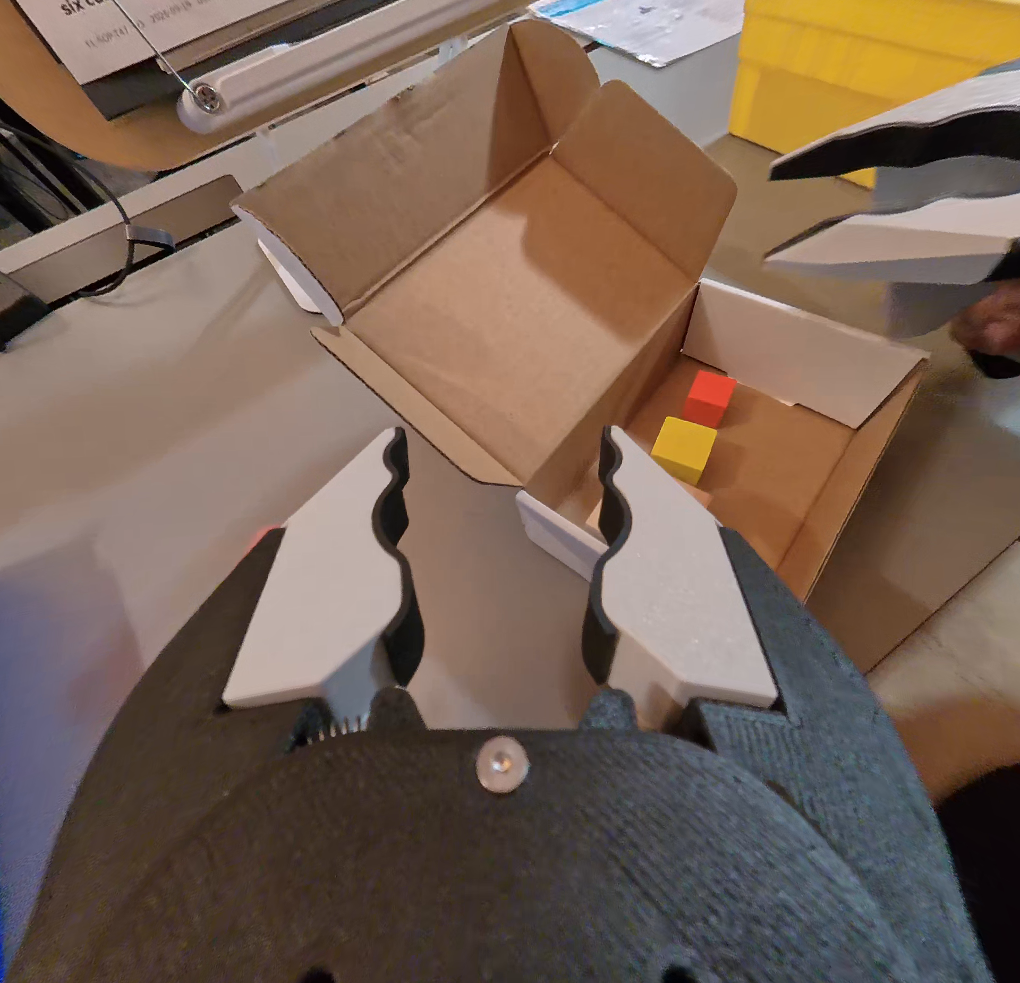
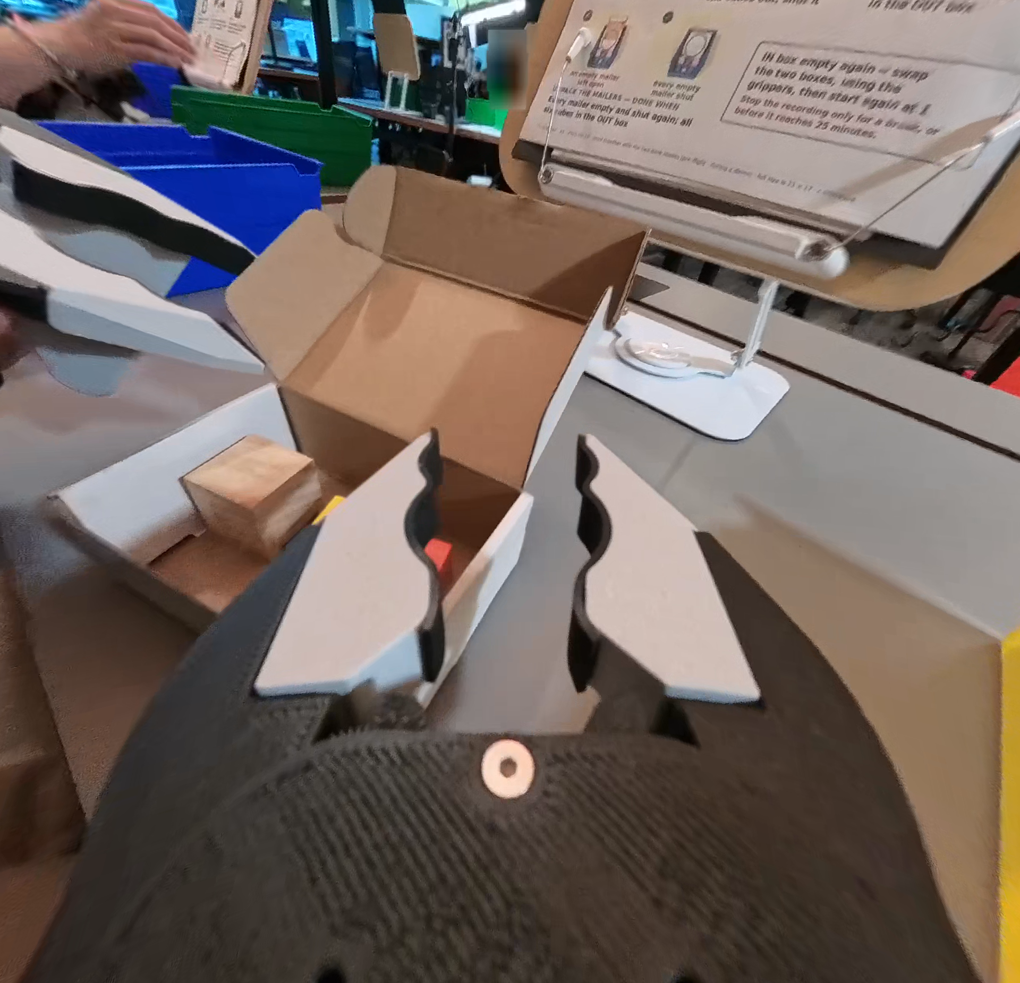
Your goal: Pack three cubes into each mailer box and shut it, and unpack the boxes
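Above the mailer box (image 1: 773, 515), both grippers (image 1: 505, 443) hover, fingers apart.

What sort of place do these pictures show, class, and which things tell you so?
Probably a workshop or lab workstation: an instruction sheet on a stand, stacked blue bins and a yellow bin surround the open mailer box.

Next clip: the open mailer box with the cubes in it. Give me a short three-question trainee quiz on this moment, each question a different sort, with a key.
1. True or false: the lid of the mailer box is shut.
2. Which cube lies nearer the left gripper in the left wrist view? A. red cube B. yellow cube C. blue cube
3. Fill in: the right gripper holds ____.

Key: 1 false, the lid stands open. 2 B. 3 nothing; its jaws are apart and empty. A plain wooden cube also lies in the box.
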Available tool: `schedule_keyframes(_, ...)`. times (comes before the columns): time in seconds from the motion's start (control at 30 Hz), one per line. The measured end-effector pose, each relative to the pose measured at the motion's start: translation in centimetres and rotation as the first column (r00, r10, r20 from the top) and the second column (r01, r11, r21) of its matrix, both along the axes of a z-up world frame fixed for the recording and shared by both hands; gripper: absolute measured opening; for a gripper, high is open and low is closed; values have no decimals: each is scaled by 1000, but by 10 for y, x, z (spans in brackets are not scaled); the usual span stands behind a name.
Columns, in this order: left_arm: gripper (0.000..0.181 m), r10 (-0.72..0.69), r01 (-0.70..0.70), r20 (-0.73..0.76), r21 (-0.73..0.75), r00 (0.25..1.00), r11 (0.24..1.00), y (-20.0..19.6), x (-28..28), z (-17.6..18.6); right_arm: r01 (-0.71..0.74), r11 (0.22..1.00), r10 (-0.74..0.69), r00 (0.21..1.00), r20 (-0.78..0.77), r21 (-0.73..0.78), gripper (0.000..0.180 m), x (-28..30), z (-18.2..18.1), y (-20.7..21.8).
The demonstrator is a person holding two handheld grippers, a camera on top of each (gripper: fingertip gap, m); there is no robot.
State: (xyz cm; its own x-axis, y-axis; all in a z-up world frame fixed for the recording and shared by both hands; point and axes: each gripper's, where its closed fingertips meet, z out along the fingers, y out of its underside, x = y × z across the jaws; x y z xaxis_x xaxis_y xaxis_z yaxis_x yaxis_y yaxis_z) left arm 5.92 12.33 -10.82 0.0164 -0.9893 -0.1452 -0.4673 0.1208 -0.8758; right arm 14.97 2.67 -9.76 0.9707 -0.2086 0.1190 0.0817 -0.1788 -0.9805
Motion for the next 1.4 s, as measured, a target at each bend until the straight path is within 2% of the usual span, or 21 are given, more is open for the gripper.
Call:
schedule_keyframes(0.03,67,-9,9,2,-12,1000,1000,-3,1,0,-3,1000,3,1000,-23,-4,49,1,-1,4)
schedule_keyframes(0.23,67,-60,60,32,-9,998,998,-16,3,1,-140,990,138,989,-53,-31,66,-26,-11,11)
schedule_keyframes(0.53,69,-141,134,50,123,989,983,-32,-3,0,-202,979,197,969,-146,-15,56,-35,-10,-9)
schedule_keyframes(0.67,67,-173,162,66,147,983,976,-38,-7,1,-218,975,212,968,-136,-33,56,-40,-12,-14)
schedule_keyframes(0.93,61,-215,215,84,16,973,977,-46,-13,5,-240,967,233,968,-92,-79,56,-45,-20,-18)
schedule_keyframes(1.13,59,-238,236,72,36,969,971,-50,-17,2,-249,963,240,966,-97,-105,52,-46,-25,-20)
schedule_keyframes(1.4,54,-255,254,45,18,966,967,-56,-24,-9,-245,959,227,965,-130,-143,55,-43,-32,-20)
